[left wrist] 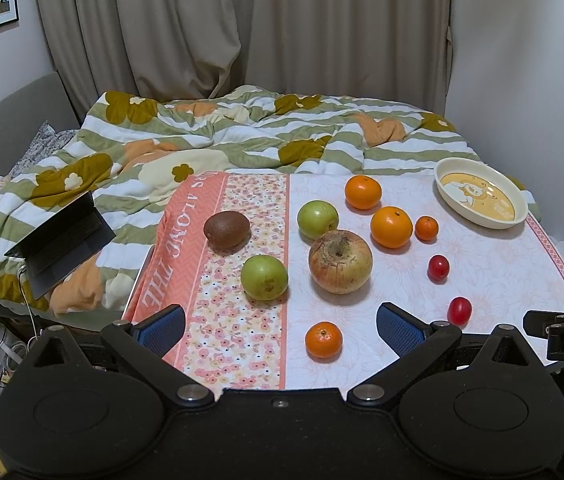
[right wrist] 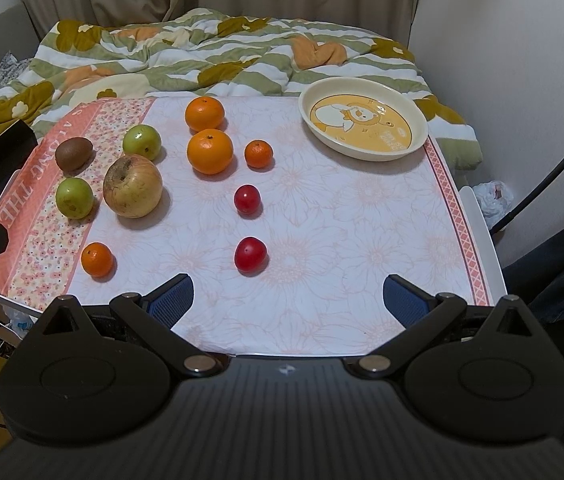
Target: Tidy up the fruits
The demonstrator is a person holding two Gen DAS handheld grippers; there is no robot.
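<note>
- I am hovering at the near edge of the worktop point(right wrist: 361, 216) with nothing picked up yet, so I judge the sorting is only just starting; every fruit is lying loose on the cloth and the plate point(right wrist: 363, 126) is standing bare.
- The plate is sitting far ahead and to the right of my right jaws point(right wrist: 287, 294), well apart from all the fruit, and it looks like the likely place to gather things.
- The big apple point(left wrist: 340, 262) is lying straight ahead of my left jaws point(left wrist: 280, 326), with two green fruits point(left wrist: 264, 277) point(left wrist: 317, 219) and a kiwi point(left wrist: 226, 229) ahead and to the left.
- Two large oranges point(right wrist: 210, 151) point(right wrist: 204, 113) are resting beyond, ahead and left of my right jaws, one behind the other, with a small mandarin point(right wrist: 258, 154) just beside them.
- A second mandarin point(left wrist: 323, 340) is lying nearest, almost between my left jaws.
- Two small red fruits point(right wrist: 250, 254) point(right wrist: 247, 199) are sitting just ahead of my right jaws, slightly left.
- Both pairs of jaws are standing wide apart and holding nothing.
- Next I am expecting to need a forward reach and a gentle squeeze on one round fruit that could roll.
- I cannot tell whether the red ones are tomatoes or plums, and the cloth's lettering is cut off.
</note>
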